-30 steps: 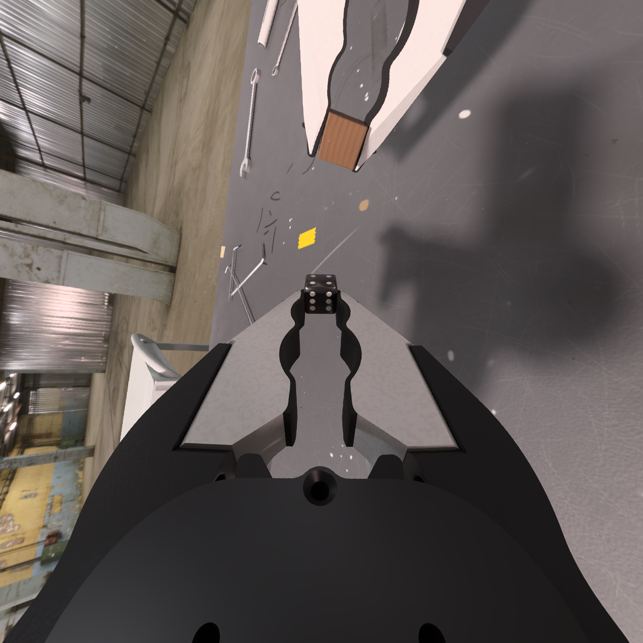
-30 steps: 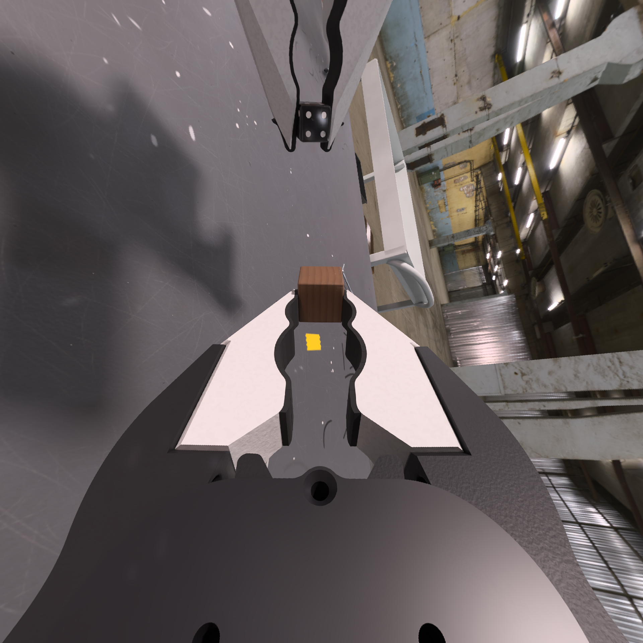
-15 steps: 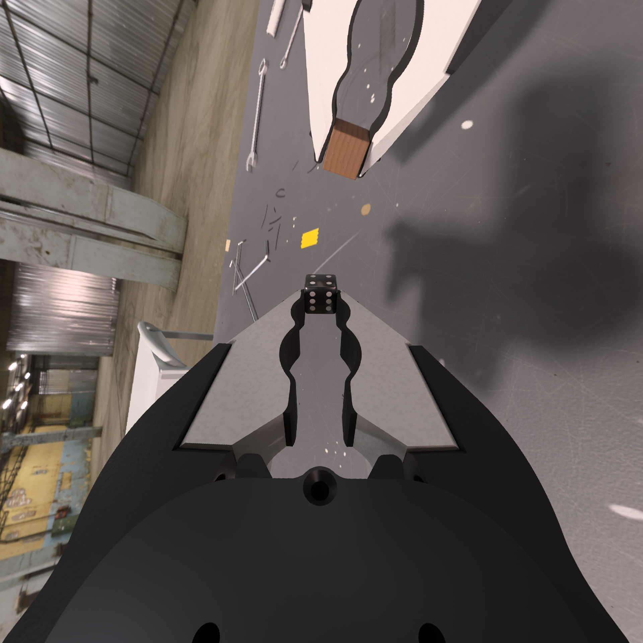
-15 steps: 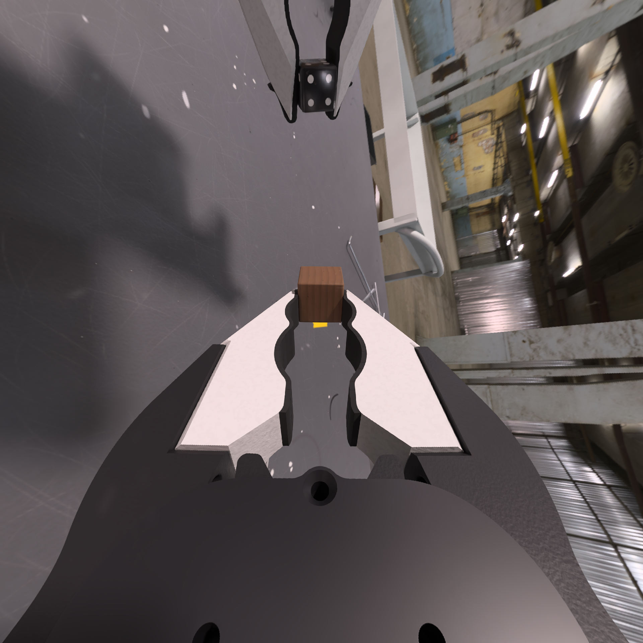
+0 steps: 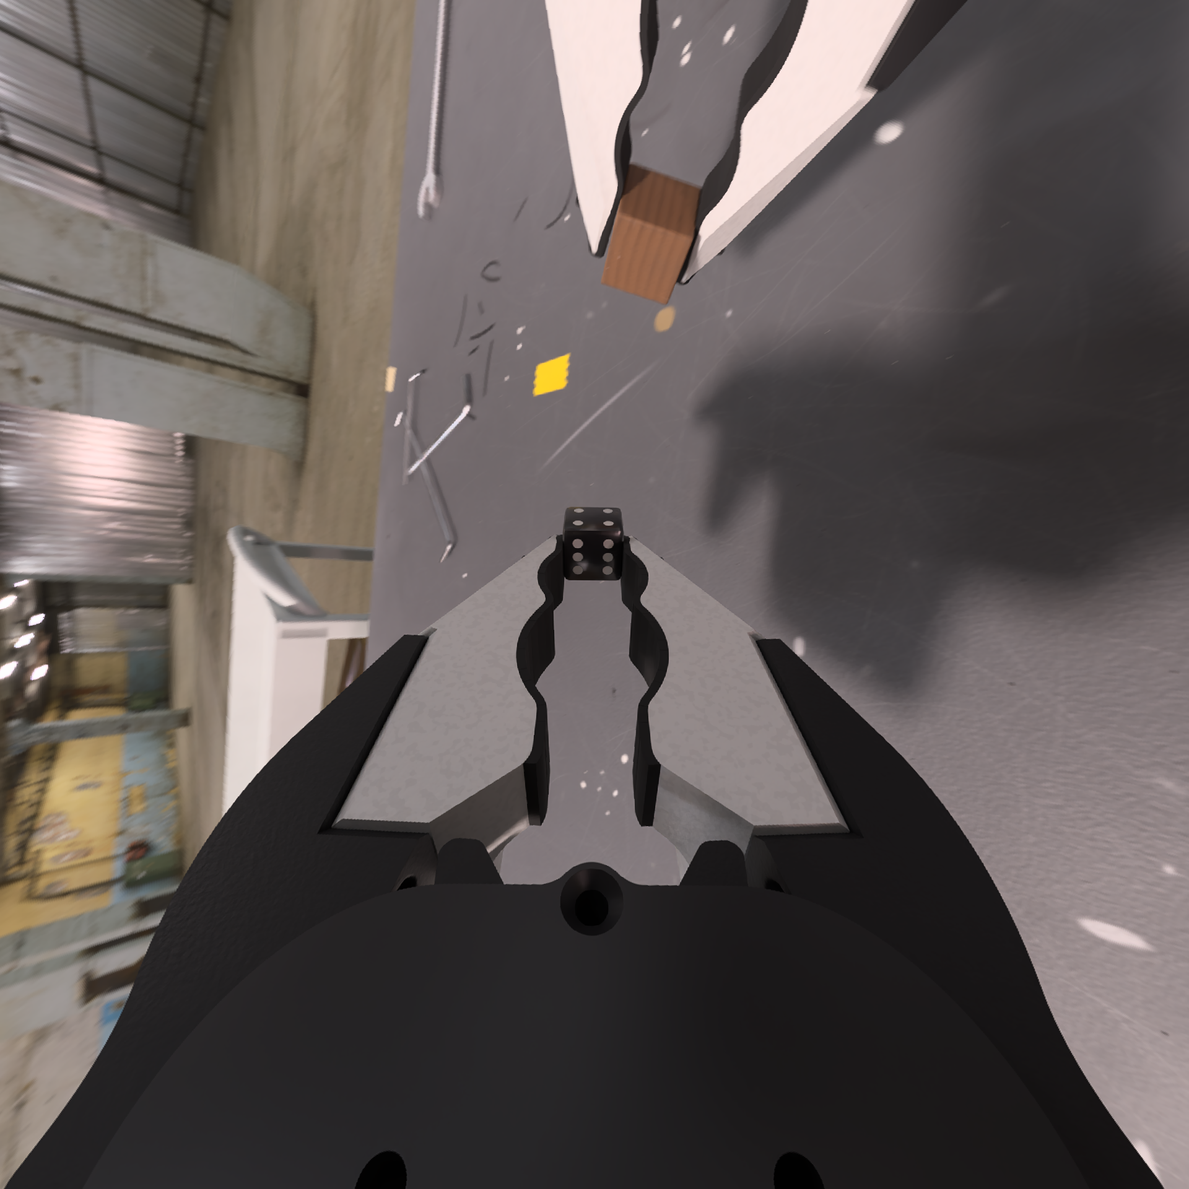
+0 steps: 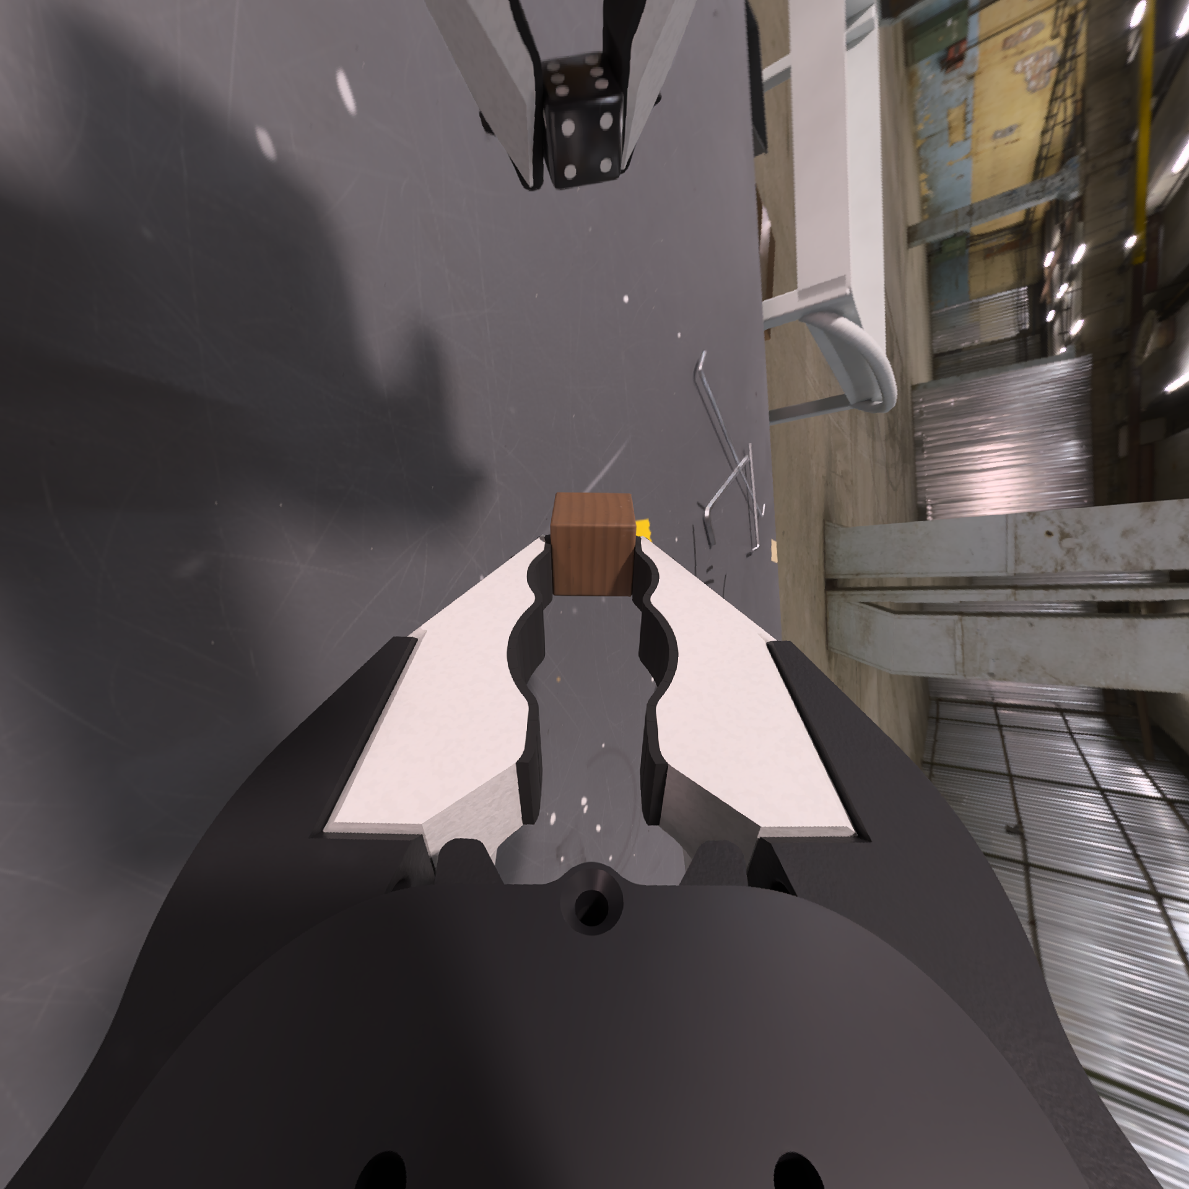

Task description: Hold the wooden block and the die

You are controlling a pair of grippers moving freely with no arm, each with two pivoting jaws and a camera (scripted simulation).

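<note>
The left gripper (image 5: 592,547) is pinching the black die (image 5: 592,543) at its jaw tips, above the grey worktop (image 5: 901,708). The right gripper (image 6: 592,547) is clamping the wooden block (image 6: 592,543) likewise. The left wrist view is showing a spanner (image 5: 434,129) far left; the right wrist view is catching the die's four-pip face (image 6: 584,145).

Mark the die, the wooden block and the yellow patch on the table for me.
die (image 5: 592,558): left wrist view, on its near spotted face.
wooden block (image 6: 592,558): right wrist view, on its near grained face.
yellow patch (image 5: 551,375): left wrist view, on its middle.
</note>
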